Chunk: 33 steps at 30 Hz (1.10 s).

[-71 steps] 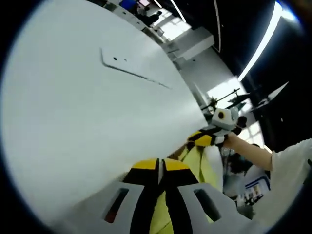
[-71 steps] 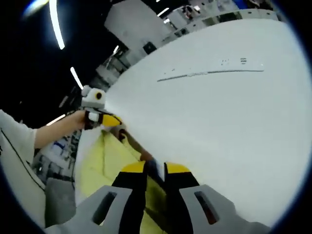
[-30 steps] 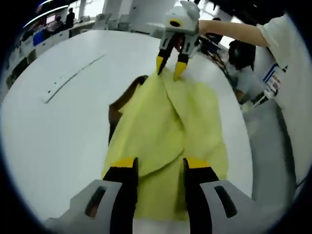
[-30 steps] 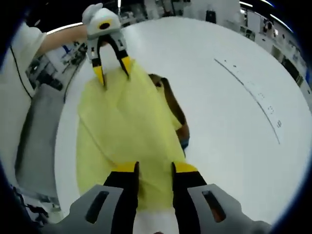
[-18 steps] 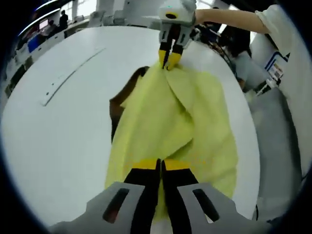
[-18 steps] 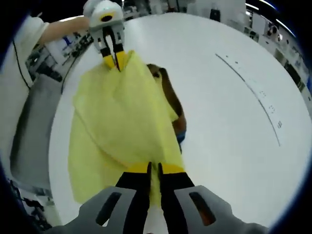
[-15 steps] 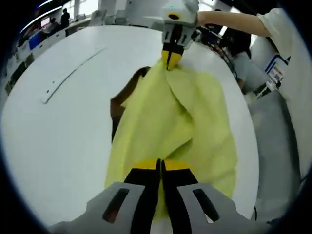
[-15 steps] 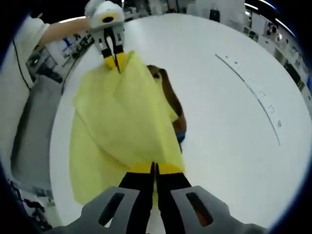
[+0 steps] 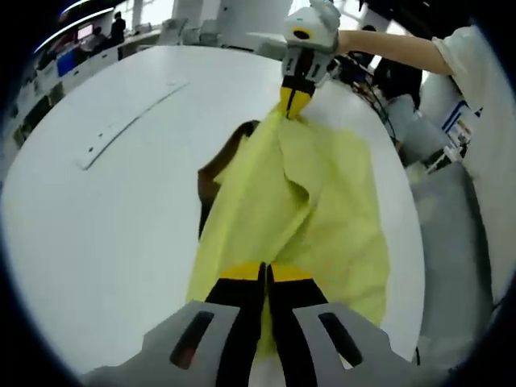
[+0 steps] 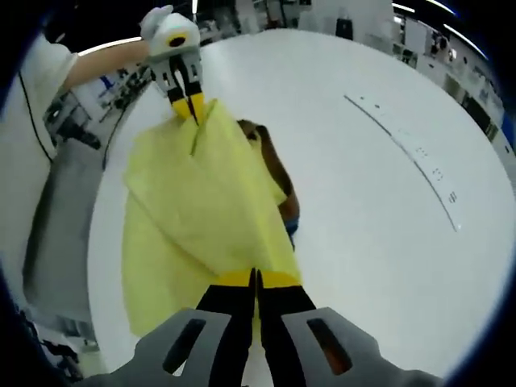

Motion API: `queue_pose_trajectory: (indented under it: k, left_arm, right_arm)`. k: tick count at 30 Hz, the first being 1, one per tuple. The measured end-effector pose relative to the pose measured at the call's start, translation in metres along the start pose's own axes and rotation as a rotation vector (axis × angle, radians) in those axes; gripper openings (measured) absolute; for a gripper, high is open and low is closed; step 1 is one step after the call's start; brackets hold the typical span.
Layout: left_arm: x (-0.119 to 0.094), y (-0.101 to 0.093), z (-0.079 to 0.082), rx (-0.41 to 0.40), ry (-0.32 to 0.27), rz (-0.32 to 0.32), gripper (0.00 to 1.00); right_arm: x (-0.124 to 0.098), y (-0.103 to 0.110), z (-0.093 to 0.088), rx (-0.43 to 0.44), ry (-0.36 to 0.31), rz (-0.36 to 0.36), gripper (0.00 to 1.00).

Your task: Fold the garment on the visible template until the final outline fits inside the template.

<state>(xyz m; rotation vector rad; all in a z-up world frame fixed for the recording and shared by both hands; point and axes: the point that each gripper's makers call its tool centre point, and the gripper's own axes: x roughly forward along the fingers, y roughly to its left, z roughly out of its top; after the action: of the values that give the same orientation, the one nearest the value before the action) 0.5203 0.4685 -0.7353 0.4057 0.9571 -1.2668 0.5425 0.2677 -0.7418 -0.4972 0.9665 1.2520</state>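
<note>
Gripping one end of the yellow garment (image 9: 294,210), the left tongs (image 9: 265,274) have their yellow-tipped jaws pressed together on the cloth at the bottom of the left gripper view. At the far end of the same view, the right tongs (image 9: 295,101) pinch the opposite end of the garment, jaws closed on the fabric, held by a person's bare forearm (image 9: 387,48) reaching in from the right. The garment stretches between the two tongs over the white worktop (image 9: 105,210), with a long fold running down its middle. A dark brown piece (image 9: 222,161) peeks out along the garment's left edge, touching it; what it is cannot be told. A thin line with small marks (image 9: 129,121) crosses the worktop well apart from the cloth.

From the right gripper view, the right tongs (image 10: 255,280) are clamped on the near edge of the garment (image 10: 197,218), and the left tongs (image 10: 187,105) clamp its far corner. The brown piece (image 10: 274,173) lies along the cloth's right edge there, with a small blue bit beside it. The marked line (image 10: 411,153) runs across the worktop (image 10: 379,242) to the right.
</note>
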Motion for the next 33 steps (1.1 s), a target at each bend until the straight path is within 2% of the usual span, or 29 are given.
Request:
queue_pose_trajectory:
  k: [5, 13, 21, 27, 33]
  left_arm:
    - [-0.005, 0.004, 0.004, -0.023, -0.020, 0.004, 0.00]
    - [-0.016, 0.021, 0.012, -0.069, -0.052, 0.042, 0.00]
    - [-0.018, 0.030, 0.009, -0.122, -0.068, 0.070, 0.00]
    - [-0.018, 0.042, 0.006, -0.208, -0.102, 0.090, 0.00]
    - [-0.016, 0.046, 0.005, -0.239, -0.105, 0.090, 0.00]
  right_arm:
    - [-0.004, -0.002, 0.003, 0.026, -0.024, -0.005, 0.02]
    - [-0.011, -0.010, 0.006, 0.082, -0.087, -0.029, 0.02]
    - [-0.009, -0.017, 0.001, 0.123, -0.103, -0.057, 0.02]
    - [-0.004, -0.021, -0.001, 0.163, -0.122, -0.069, 0.02]
    - [-0.003, -0.025, 0.000, 0.177, -0.129, -0.085, 0.02]
